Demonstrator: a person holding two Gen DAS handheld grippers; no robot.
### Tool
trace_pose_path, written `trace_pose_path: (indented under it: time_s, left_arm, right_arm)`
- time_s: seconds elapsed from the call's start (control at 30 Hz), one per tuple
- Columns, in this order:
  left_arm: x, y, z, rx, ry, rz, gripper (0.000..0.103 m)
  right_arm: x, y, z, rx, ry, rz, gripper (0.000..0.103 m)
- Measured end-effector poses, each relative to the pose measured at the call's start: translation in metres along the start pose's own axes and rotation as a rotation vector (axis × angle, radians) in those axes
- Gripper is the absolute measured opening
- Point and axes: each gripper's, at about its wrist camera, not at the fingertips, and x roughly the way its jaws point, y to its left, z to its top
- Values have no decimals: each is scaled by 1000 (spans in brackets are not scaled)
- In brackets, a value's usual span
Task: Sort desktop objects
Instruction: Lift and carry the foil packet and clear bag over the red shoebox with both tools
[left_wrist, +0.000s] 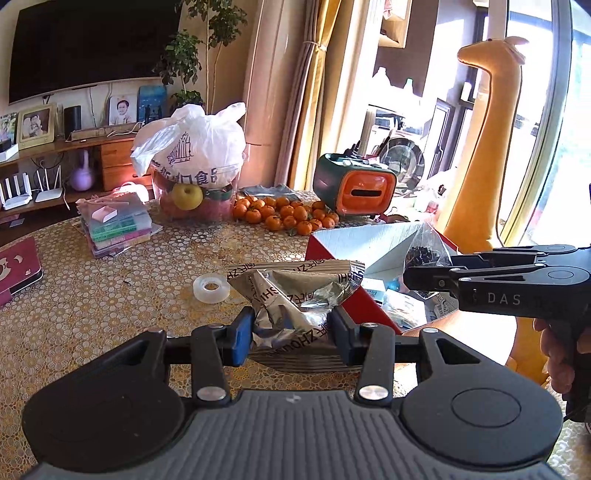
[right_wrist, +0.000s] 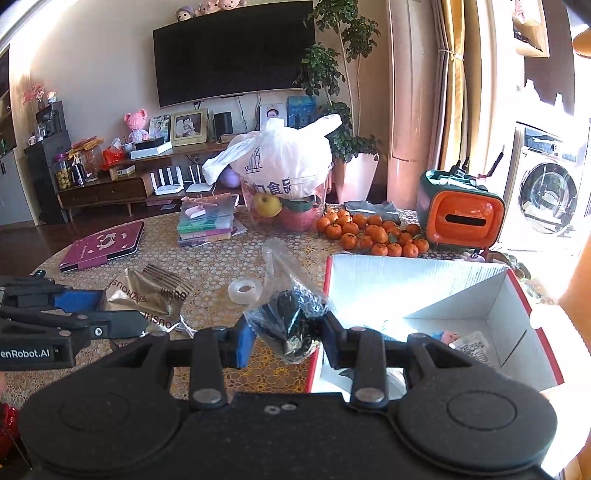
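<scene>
The round tabletop (right_wrist: 221, 266), under a gold-patterned cover, carries everything here. Its largest item is an open red box (right_wrist: 517, 314) with white inner walls at the right edge, with a few small items lying on its floor. Behind it stand an orange and green case (right_wrist: 461, 218), a clear fruit bowl (right_wrist: 284, 210) capped by a white plastic bag (right_wrist: 284, 158), a heap of mandarins (right_wrist: 369, 232) between them, and a stack of notebooks (right_wrist: 207, 221) to the left.

The left hand-held gripper (left_wrist: 291, 332) is closed on a crumpled silver foil packet (left_wrist: 295, 291), pinched between its blue pads just beside the box's near left corner. The right hand-held gripper (right_wrist: 288, 339) clamps a clear plastic bag (right_wrist: 291, 314) of small dark pieces, held at the box's left wall. A roll of clear tape (right_wrist: 243, 290) lies flat on the tabletop between the two packets.
</scene>
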Motion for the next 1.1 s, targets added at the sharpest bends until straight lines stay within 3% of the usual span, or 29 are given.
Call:
trace_pose_path:
  time_s: [0.7,1.1]
  left_arm:
    - [51,-67,38,95,26,-146,43]
    - [100,-101,49,167,73,-189,43]
  right_arm:
    - [-9,-87,1,36,4,-117,36]
    - [2,-133,-7,57,64,-195,36]
